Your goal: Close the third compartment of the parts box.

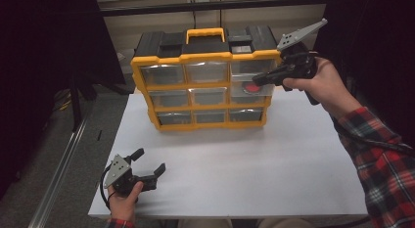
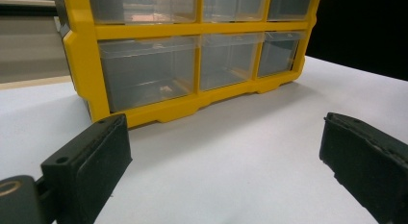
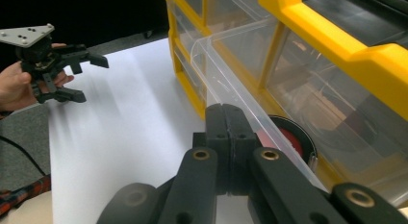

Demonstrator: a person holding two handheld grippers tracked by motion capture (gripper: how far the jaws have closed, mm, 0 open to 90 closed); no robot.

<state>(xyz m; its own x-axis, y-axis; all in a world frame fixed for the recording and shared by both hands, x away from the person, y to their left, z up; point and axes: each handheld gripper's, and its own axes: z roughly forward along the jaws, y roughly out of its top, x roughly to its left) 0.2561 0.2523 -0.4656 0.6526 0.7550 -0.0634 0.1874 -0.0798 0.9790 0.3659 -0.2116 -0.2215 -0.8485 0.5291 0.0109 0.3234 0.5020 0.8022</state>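
Observation:
A yellow organizer (image 1: 205,56) with clear drawers stands at the back of the white table (image 1: 254,159). Its right middle drawer (image 1: 262,91) is pulled out and holds a round red and black thing (image 1: 252,87). My right gripper (image 1: 255,81) is shut, its tips right at that drawer's front wall. In the right gripper view the joined jaws (image 3: 228,113) lie along the clear drawer front (image 3: 231,80), beside the red thing (image 3: 288,137). My left gripper (image 1: 150,159) rests open near the table's front left corner, with nothing between its jaws and pointing at the organizer (image 2: 183,108).
The organizer has a black top with a yellow handle (image 1: 205,32). Its other drawers sit pushed in and look mostly empty. Dark curtains hang on both sides. Bare table lies between the left gripper (image 3: 94,79) and the organizer.

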